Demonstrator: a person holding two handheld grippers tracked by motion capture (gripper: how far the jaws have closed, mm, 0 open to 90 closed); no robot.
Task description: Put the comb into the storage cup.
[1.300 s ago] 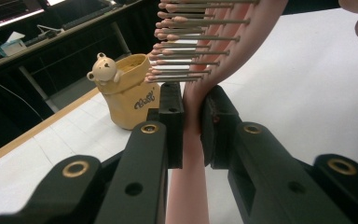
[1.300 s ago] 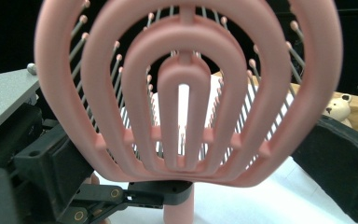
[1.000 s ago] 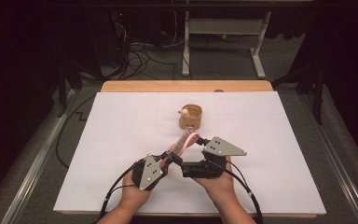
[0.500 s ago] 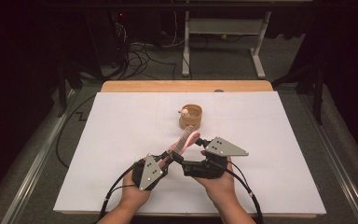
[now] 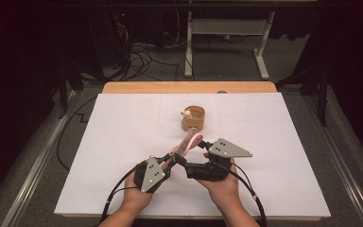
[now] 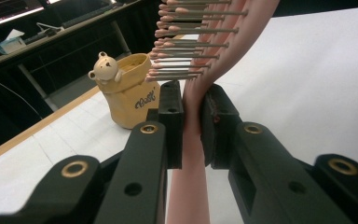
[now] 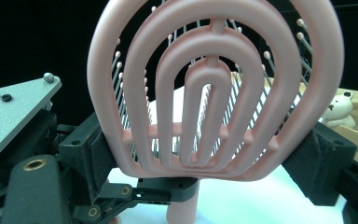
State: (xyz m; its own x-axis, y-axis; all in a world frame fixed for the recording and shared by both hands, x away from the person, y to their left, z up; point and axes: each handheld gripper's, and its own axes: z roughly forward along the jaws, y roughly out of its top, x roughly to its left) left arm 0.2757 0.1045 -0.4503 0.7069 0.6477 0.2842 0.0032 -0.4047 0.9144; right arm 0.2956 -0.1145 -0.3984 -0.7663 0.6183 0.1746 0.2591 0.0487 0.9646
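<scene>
While your left gripper (image 6: pixel 192 135) clamped the pink hairbrush (image 6: pixel 200 84) by its handle, your right gripper (image 7: pixel 205 154) pressed both sides of its vented head. From above, the brush hung over the white table (image 5: pixel 99 156), near the bear cup (image 5: pixel 193 117).

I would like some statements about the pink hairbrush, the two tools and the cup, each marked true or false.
1. The left tool is shut on the handle of the pink hairbrush. True.
2. The right tool has its jaws on either side of the brush head. True.
3. The hairbrush lies flat on the white table. False: it is held raised, tilted up toward the cup.
4. The bear cup is blue. False: it is tan.
5. The brush stands inside the cup. False: it is apart from it.
</scene>
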